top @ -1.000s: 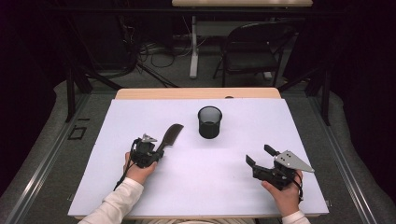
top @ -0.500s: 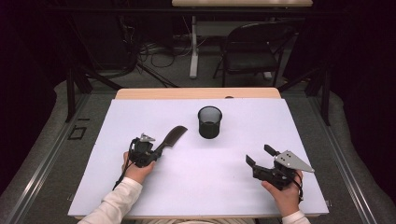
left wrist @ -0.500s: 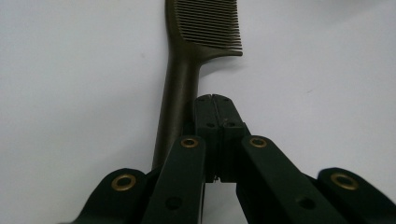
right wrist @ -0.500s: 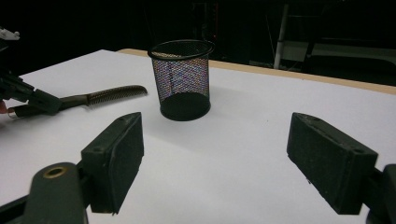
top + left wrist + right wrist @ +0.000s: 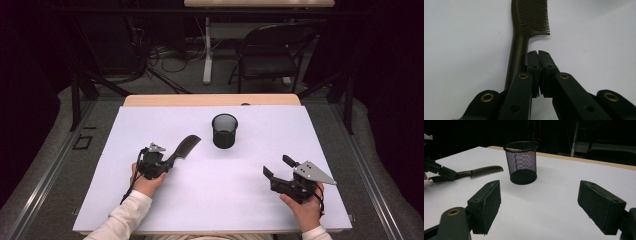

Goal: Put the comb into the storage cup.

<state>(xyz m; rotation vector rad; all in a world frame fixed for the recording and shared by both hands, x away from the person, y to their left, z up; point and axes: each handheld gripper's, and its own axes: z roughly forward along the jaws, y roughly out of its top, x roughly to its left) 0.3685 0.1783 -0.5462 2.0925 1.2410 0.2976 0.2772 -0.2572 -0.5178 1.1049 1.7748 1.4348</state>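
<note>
Altogether the white tabletop (image 5: 225, 205) carries one dark comb (image 5: 183, 148) and one black mesh cup (image 5: 224, 131), and the person holds two grippers, one in each hand. The cup stands upright and empty near the middle of the far edge, well apart from both grippers. The comb lies flat on the left half of the tabletop, about midway between the near and far edges, with its toothed end pointing toward the cup and its handle running back toward the person's left hand. The left gripper (image 5: 168, 159) rests at the handle end of the comb with its jaws drawn almost fully together, leaving a hairline gap and nothing between the pads. In the left gripper view the comb's handle (image 5: 519, 52) runs along the outer side of one jaw of that gripper (image 5: 538, 52) and passes out of sight beneath it; whether the jaw actually touches the handle cannot be told, but the pads do not clamp it. The right gripper (image 5: 277, 166) sits over the right half of the tabletop near the near edge, its jaws spread wide and holding nothing. In the right gripper view its two pads (image 5: 486, 205) stand far apart over bare white surface, with the cup (image 5: 522, 163) and the comb (image 5: 485, 171) well beyond them.
</note>
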